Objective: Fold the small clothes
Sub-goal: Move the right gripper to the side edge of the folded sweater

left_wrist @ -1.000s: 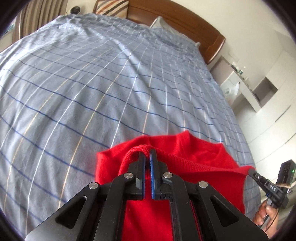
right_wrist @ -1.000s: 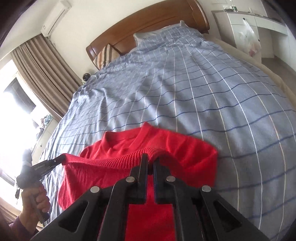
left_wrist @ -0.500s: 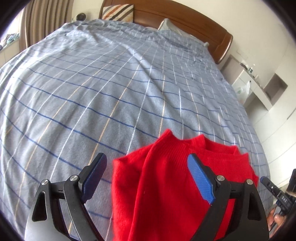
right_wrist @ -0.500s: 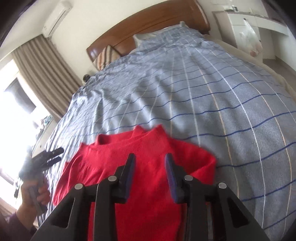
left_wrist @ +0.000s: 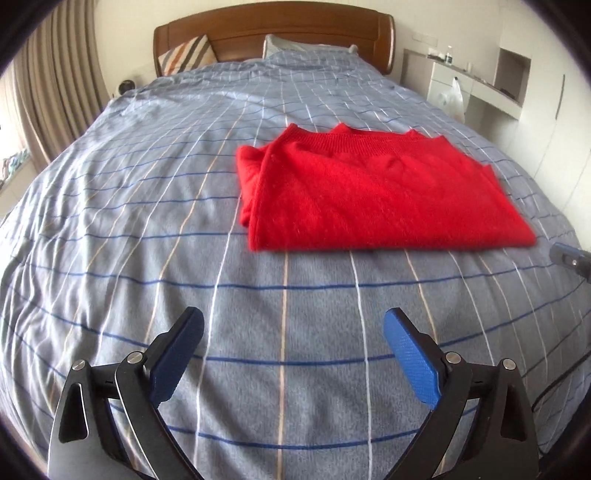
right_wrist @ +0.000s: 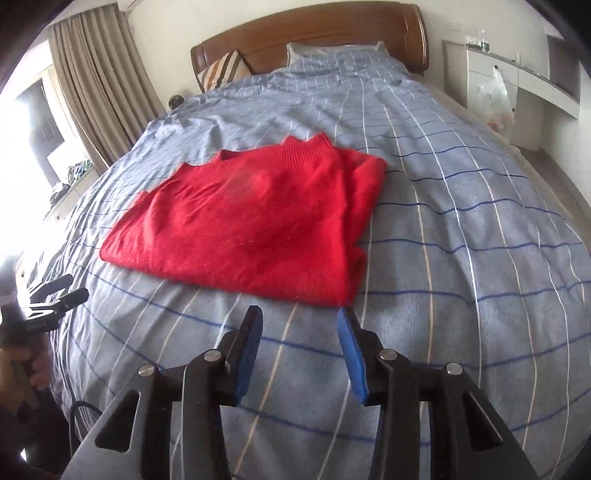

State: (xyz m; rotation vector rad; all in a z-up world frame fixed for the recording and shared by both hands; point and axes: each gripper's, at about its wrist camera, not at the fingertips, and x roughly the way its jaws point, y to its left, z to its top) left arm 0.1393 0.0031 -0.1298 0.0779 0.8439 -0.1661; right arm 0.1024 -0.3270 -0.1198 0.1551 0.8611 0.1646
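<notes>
A wide bed (left_wrist: 155,221) covered by a pale blue checked duvet fills both views, with a wooden headboard (left_wrist: 273,33) at its far end and beige curtains (right_wrist: 99,81) along one side. On the duvet, near the foot of the bed, a red knitted sweater (left_wrist: 376,192) is laid flat and folded into a broad rectangle. Its long axis runs across the bed, and its ribbed collar edge is turned toward the headboard, while the smooth folded edge faces the grippers. The layers are seen stacked at its left end in the left wrist view; the fabric looks soft and slightly fuzzy.

The left gripper (left_wrist: 291,332) is seen released, its jaws having just been opening and now spread wide over bare duvet, with nothing between them. The right gripper (right_wrist: 301,326) is likewise released, its jaws having just been opening to a moderate gap, empty, just short of the sweater's near corner.
</notes>
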